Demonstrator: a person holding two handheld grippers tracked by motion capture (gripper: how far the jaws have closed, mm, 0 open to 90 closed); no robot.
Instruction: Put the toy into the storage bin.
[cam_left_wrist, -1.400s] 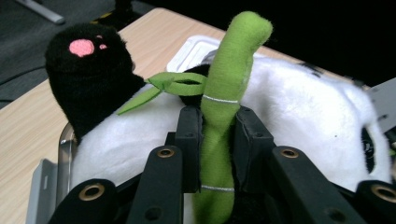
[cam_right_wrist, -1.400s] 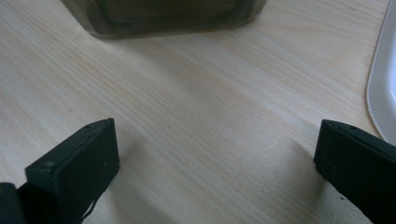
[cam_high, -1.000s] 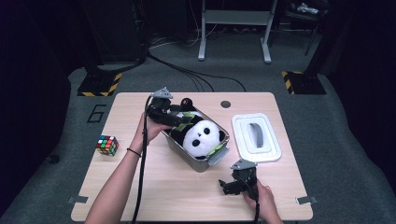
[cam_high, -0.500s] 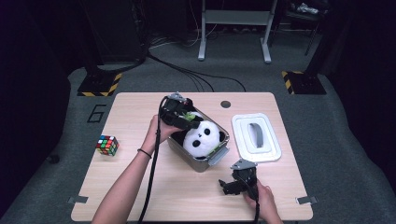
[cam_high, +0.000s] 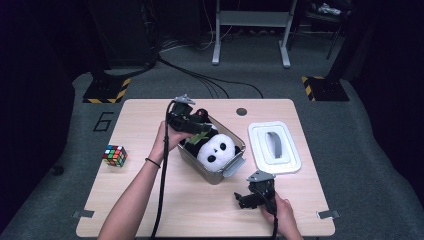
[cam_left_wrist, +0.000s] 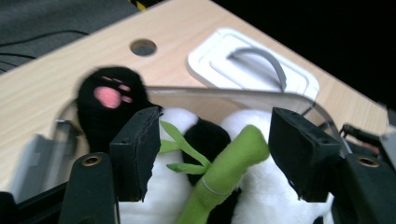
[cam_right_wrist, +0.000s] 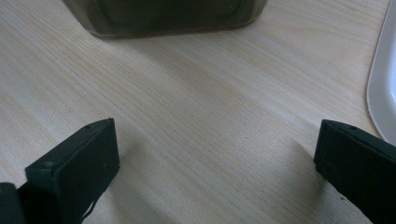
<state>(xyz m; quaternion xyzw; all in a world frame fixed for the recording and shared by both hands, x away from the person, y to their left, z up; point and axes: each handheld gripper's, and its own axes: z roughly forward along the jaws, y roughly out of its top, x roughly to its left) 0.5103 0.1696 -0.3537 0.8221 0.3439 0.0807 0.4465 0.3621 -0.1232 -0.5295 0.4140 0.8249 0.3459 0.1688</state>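
Observation:
A plush panda (cam_high: 217, 149) lies in a clear plastic bin (cam_high: 226, 171) at the middle of the table. It carries a green bamboo stalk (cam_left_wrist: 225, 175), and one black paw with pink pads (cam_left_wrist: 111, 97) points up. My left gripper (cam_high: 196, 129) hangs over the bin's far-left end, open, its jaws on either side of the bamboo (cam_high: 200, 137) without closing on it. My right gripper (cam_high: 241, 201) rests low near the table's front edge, open and empty, a short way in front of the bin (cam_right_wrist: 163, 16).
The bin's white lid (cam_high: 275, 146) with a grey handle lies flat to the right of the bin, its edge (cam_right_wrist: 380, 84) close to my right gripper. A Rubik's cube (cam_high: 114, 155) sits at the table's left edge. A round cable hole (cam_high: 242, 111) lies behind the bin.
My left gripper has moved from the bin's left side to above the panda, over the bamboo. The right gripper has stayed where it was.

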